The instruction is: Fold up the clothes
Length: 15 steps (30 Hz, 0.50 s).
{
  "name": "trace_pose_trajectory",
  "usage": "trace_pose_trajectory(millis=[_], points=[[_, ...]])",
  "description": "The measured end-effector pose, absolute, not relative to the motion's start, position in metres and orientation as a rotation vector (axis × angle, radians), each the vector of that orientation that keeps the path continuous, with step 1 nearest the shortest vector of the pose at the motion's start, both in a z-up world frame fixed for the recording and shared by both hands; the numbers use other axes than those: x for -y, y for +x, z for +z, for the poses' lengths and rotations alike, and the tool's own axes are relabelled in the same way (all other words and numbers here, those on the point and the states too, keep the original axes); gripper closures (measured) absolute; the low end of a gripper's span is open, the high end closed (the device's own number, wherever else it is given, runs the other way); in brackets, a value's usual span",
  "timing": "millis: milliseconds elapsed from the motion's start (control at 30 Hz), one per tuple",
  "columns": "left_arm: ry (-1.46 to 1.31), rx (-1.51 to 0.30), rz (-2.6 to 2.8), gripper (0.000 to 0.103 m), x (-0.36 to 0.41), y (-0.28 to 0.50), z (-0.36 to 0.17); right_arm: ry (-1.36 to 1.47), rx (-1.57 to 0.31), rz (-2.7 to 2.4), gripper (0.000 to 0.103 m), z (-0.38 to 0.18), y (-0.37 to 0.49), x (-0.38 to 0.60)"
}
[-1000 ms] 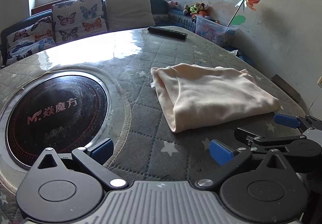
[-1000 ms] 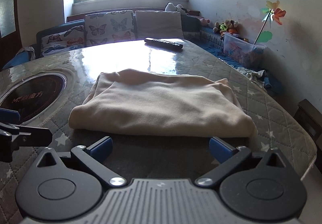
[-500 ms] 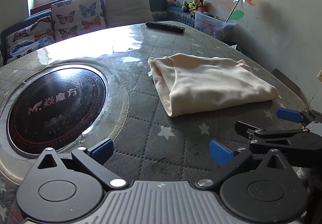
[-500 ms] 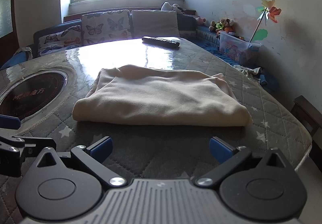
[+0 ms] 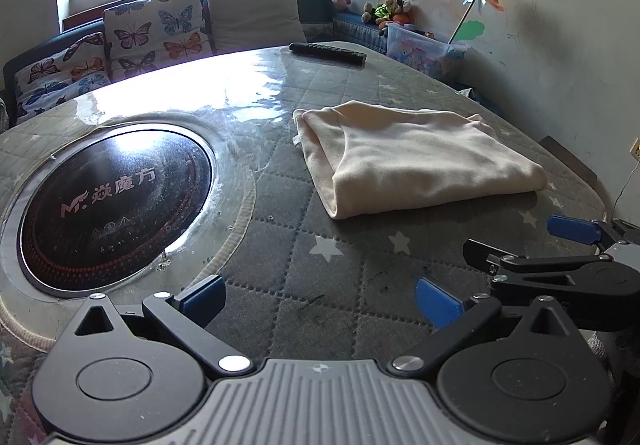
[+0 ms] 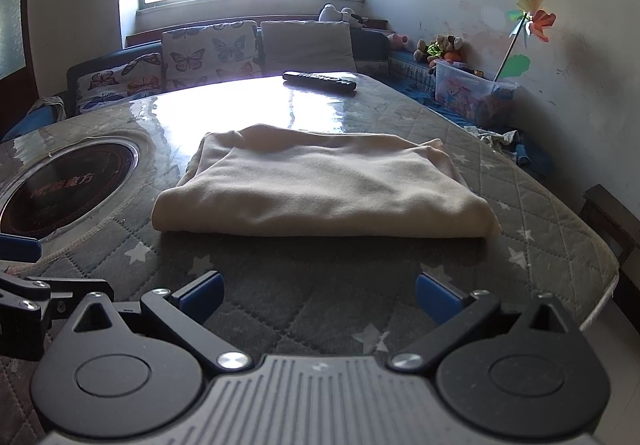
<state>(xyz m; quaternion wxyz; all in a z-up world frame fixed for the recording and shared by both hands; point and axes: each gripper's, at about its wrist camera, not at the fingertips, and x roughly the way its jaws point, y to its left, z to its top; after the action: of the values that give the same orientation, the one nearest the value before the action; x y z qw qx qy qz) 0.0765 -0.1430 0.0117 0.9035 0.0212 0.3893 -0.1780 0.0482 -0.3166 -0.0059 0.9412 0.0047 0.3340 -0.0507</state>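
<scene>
Both jaws gape wide, nothing held: left gripper and right gripper hover over the near table, apart from the folded cream garment at mid-right. Vs a sec ago both have backed off; garment unmoved. Left view shows the whole black cooktop; right view only its edge, plus table's right rim.

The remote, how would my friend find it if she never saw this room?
Start at the big quilted table. Look past the folded cream cloth, toward the butterfly cushions. The remote lies near that far edge, the only long, thin, black thing there.
</scene>
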Motion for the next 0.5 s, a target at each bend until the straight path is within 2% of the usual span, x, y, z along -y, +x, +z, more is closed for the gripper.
trace_pose_trajectory(millis=[500], points=[[0.056,-0.788,-0.378,0.0,0.148,0.0662,0.0139,0.013,-0.667,-0.11,0.0,-0.0031,0.0384,0.3157]])
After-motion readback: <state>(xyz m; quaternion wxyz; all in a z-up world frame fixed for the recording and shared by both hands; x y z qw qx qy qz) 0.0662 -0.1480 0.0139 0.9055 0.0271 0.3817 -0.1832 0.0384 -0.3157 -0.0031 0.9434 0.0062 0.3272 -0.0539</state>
